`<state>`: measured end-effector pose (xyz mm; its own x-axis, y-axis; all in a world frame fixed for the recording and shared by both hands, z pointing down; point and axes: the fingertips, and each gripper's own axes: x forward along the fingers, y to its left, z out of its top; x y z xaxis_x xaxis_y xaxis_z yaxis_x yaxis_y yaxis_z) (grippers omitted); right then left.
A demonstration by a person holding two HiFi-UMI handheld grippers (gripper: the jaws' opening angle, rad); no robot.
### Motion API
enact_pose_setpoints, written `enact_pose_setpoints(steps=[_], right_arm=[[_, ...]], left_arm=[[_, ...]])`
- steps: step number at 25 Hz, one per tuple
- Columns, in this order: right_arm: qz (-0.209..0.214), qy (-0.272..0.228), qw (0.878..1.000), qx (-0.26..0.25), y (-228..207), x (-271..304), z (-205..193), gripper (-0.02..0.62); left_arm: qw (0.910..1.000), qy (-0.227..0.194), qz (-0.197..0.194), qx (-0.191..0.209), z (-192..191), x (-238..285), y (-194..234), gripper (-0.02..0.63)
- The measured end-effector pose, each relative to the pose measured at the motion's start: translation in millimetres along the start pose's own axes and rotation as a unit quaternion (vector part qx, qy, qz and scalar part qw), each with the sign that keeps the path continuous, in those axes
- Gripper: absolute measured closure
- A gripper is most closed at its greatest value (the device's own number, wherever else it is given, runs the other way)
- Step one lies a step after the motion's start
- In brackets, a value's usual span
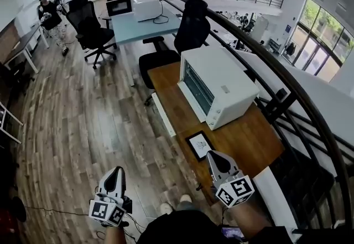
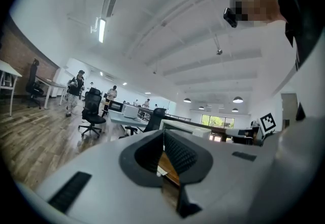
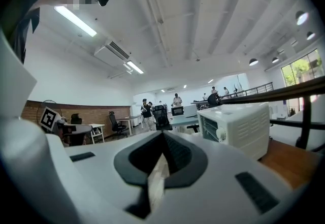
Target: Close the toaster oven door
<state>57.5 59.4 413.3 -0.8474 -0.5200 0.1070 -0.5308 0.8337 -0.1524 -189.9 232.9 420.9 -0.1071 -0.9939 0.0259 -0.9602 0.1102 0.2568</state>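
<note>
Near end of long brown wooden desk point(image 1: 249, 138), beside black curved metal railing point(image 1: 287, 93): boxy white toaster oven point(image 1: 221, 91), glass door turned toward the plank-floor aisle. Likely set that way so the door can be reached from the open side, not the rail side. Door seemingly upright against the oven front in head view. Same reading from right gripper view point(image 3: 238, 129), with the vented side and round knobs showing. No gap made out, so possibly little left to do. Not certain at this range.

Left gripper point(image 1: 114, 175): carried low over the floor, well apart from the desk edge. Claw pinched narrow, pads meeting, nothing between point(image 2: 163, 141).

Right gripper point(image 1: 217, 161): over the near desk corner, pointing about level toward the oven, well short of it. Claw likewise drawn together and empty point(image 3: 163, 139). Probably kept shut because a door push needs a blunt tip, not a grasp.

Just ahead of the right gripper: small black-framed white card point(image 1: 199, 145), lying flat on the desk. Print too small to read.

No brand or lettering legible on the oven. Black-and-white square markers on gripper cubes point(image 1: 235, 190): patterns only, no words.

Beyond the oven: black mesh office chair point(image 1: 191, 32), pushed in at the desk's far end.
</note>
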Motion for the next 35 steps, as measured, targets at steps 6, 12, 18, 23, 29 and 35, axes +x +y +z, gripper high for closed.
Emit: enact_pose_setpoints(steps=[6, 12, 18, 23, 29, 35], right_arm=[[0.003, 0.01, 1.0, -0.005, -16.0, 38.0, -3.4, 0.598], [-0.003, 0.017, 1.0, 0.004, -56.0, 80.3, -1.2, 0.598], [-0.012, 0.038, 0.999, 0.022, -89.6, 105.5, -12.0, 0.598], [-0.003, 0.057, 0.998, 0.026, -103.6, 119.3, -26.7, 0.598], [-0.002, 0.094, 0.995, 0.03, -118.0, 134.4, -61.1, 0.598], [-0.021, 0.112, 0.993, 0.041, -119.9, 148.8, -89.9, 0.598]], left_arm=[[0.9999, -0.006, -0.008, -0.009, -0.9, 38.7, 9.3, 0.591], [0.9974, 0.049, -0.005, 0.054, -20.0, 100.7, 13.3, 0.591], [0.9966, 0.076, -0.017, 0.025, -45.1, 160.7, 12.5, 0.591], [0.9947, 0.102, -0.007, -0.008, -73.5, 196.8, 21.0, 0.59], [0.9911, 0.13, 0.004, -0.03, -108.5, 224.6, 30.8, 0.59], [0.9833, 0.168, -0.007, -0.071, -146.5, 246.3, 42.9, 0.589]])
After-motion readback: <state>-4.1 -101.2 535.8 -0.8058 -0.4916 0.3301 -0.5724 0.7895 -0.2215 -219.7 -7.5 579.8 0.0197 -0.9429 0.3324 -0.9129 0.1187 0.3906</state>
